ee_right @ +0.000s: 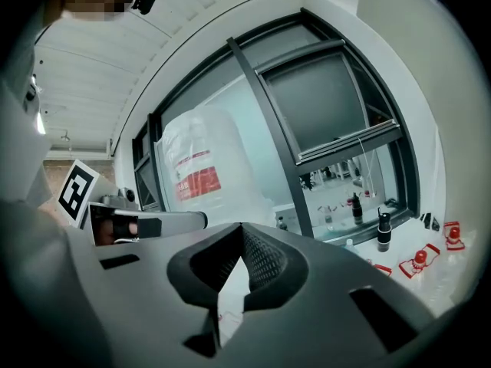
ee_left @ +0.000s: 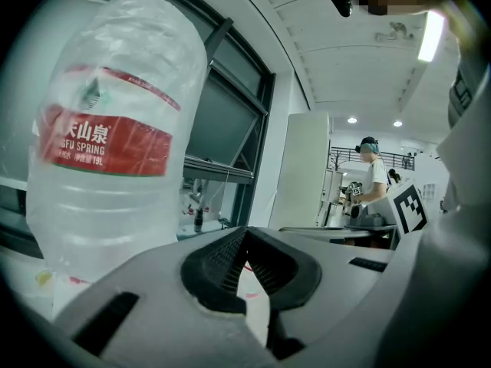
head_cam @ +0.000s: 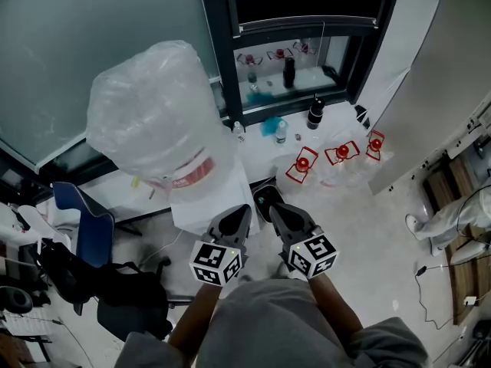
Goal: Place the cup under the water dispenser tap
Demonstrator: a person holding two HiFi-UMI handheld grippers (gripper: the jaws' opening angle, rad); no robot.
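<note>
Plainly both grippers are clenched and empty. In the left gripper view the left gripper (ee_left: 245, 233) has its ribbed pads pressed together at the tips, with only pale background showing through the gap behind them. The right gripper (ee_right: 243, 231) reads the same in the right gripper view: tips meeting, nothing gripped.

From the head view the left gripper (head_cam: 246, 208) and the right gripper (head_cam: 275, 208) sit side by side, close together but apart, both pointing away from the person toward the water dispenser (head_cam: 205, 202). Its big water bottle (head_cam: 153, 113), wrapped in clear plastic with a red label, fills the left of the left gripper view (ee_left: 107, 152) and stands farther off in the right gripper view (ee_right: 203, 167).

A dark round thing (head_cam: 265, 198) lies just beyond the two tips, beside the dispenser's white body. Whether it is the cup cannot be told, and the tap is not made out in any view. Neither gripper touches it.
</note>
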